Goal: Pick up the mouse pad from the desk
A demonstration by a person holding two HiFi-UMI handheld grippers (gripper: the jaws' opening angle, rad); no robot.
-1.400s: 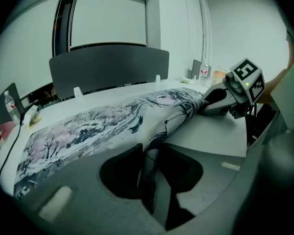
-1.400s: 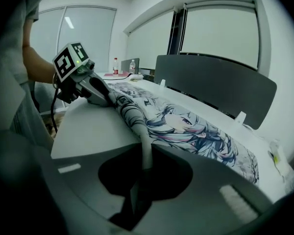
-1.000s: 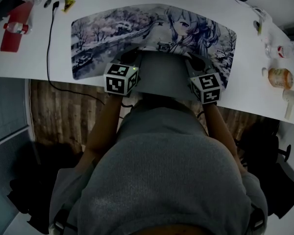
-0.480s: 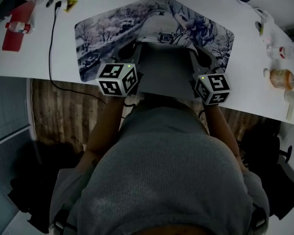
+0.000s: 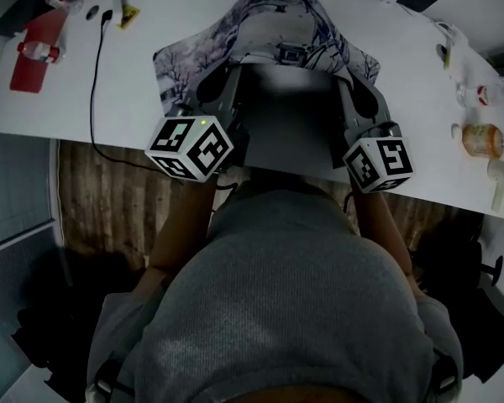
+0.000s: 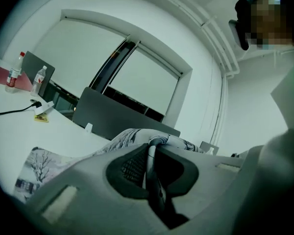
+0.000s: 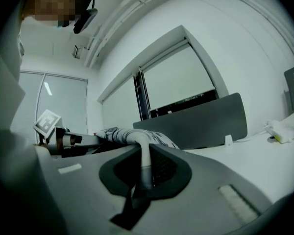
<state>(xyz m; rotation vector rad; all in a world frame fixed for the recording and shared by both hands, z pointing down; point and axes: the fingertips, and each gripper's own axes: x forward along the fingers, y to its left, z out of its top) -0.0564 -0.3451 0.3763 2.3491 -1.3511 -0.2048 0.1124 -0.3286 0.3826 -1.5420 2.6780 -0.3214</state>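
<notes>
Left gripper (image 6: 149,155) and right gripper (image 7: 144,168) are both clenched on the near edge of the mouse pad (image 5: 279,13). The pad's middle is arched up above the white desk (image 5: 151,116), and its left corner lies on it.

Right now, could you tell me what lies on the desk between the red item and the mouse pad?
A black cable, seen in the head view.

No legible text or numbers, bottle (image 5: 479,138) label too small to read
</notes>
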